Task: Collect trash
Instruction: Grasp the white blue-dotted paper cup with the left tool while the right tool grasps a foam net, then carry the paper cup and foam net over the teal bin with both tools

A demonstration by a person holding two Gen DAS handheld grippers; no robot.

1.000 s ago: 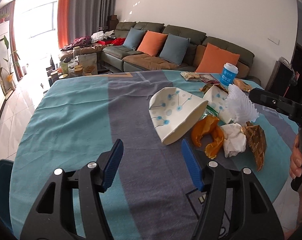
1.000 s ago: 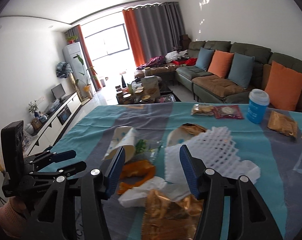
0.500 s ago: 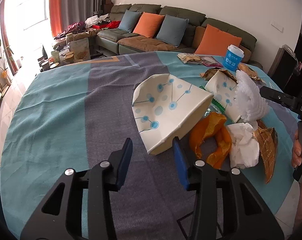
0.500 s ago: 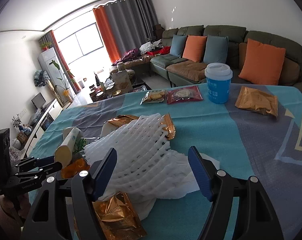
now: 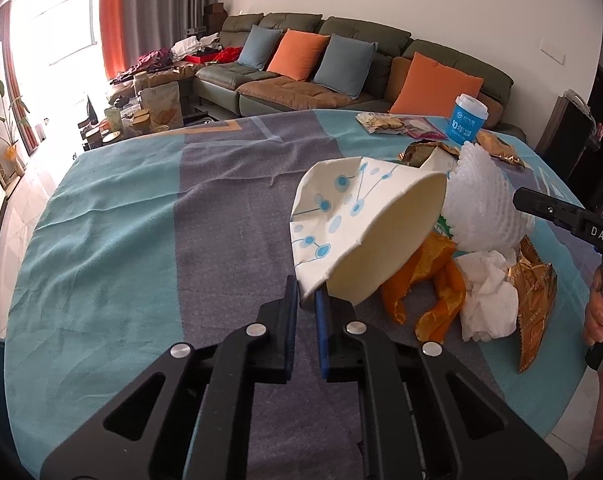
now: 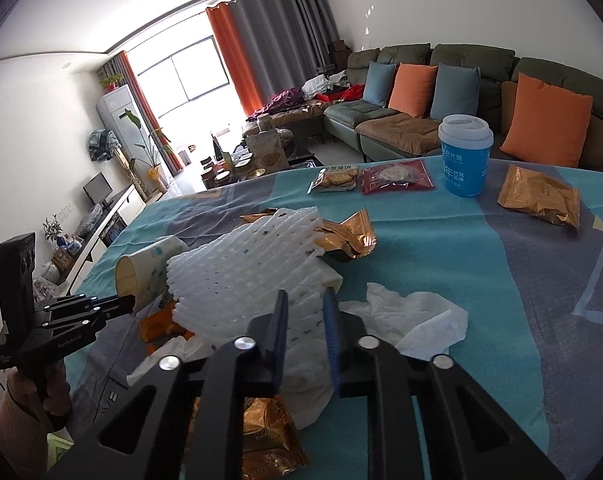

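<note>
a: on the table (image 5: 113,240), at the near edge of the litter pile, the left gripper (image 5: 306,300) is closing its jaws on the crumpled edge of the paper cup (image 5: 365,232). the wall is already pinched flat between the pads and the cup is tipped up on its side.

b: and the right gripper (image 6: 306,312)?

a: closing too, on the white foam net (image 6: 245,272). the net fills the gap between the jaws, so it looks caught by its near end.

b: how should both grips be finished well?

a: i'd say let both jaws settle fully before lifting. the cup is held only by a thin flap, so it may swing or slip; a slow, straight lift suits it. the net is soft and springy, and it lies on the tissue (image 6: 413,316) and touches a gold wrapper (image 6: 349,236), so raise it gently or those may drag along.

b: anything inside the cup?

a: its mouth faces away to the right in the left view; i can't see inside. in the right view the rim looks bare, no more can be told.

b: other containers?

a: a blue cup with a white lid (image 6: 465,156) stands upright at the far side, closed, contents hidden. no bin shows in either view.

b: what else is left?

a: orange peel (image 5: 433,280) beside the cup, the tissue, and gold wrappers near the right gripper.
</note>
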